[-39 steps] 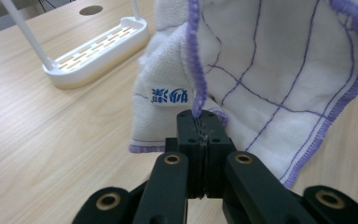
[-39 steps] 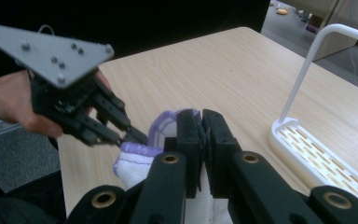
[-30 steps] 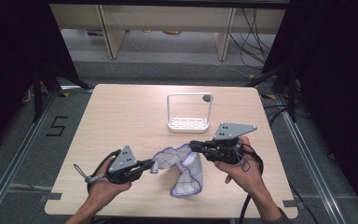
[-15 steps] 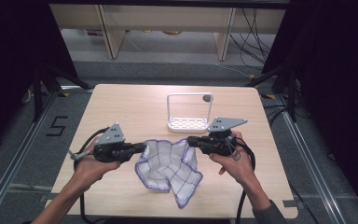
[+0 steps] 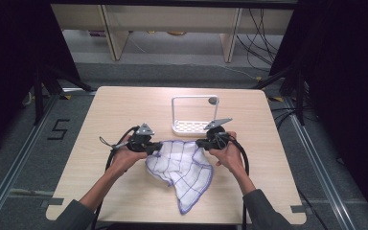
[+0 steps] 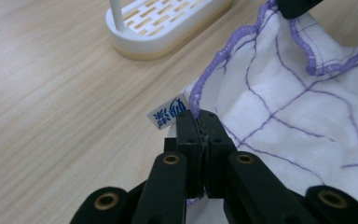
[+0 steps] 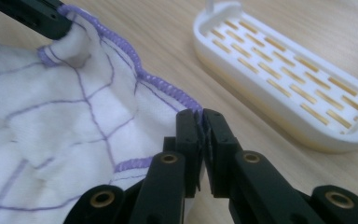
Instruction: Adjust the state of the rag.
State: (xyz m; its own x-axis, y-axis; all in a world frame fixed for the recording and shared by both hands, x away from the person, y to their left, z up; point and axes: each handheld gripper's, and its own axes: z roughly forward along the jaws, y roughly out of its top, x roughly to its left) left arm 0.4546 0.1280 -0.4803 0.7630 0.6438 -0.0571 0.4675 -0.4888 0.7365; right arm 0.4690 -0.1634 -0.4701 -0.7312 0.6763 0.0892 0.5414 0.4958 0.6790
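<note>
Both grippers, left [image 5: 149, 145] and right [image 5: 202, 142], clamped on the cloth's [image 5: 182, 168] corners, had lowered it, spreading, onto the table's [image 5: 124, 103] near half.

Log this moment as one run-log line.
left gripper: shut on cloth corner | right gripper: shut on cloth edge | cloth: spread between them, low over table | white rack: behind, untouched

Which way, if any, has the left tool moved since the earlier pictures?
Yes. The left tool, shut on the cloth, has moved up the high view, towards the white rack.
</note>
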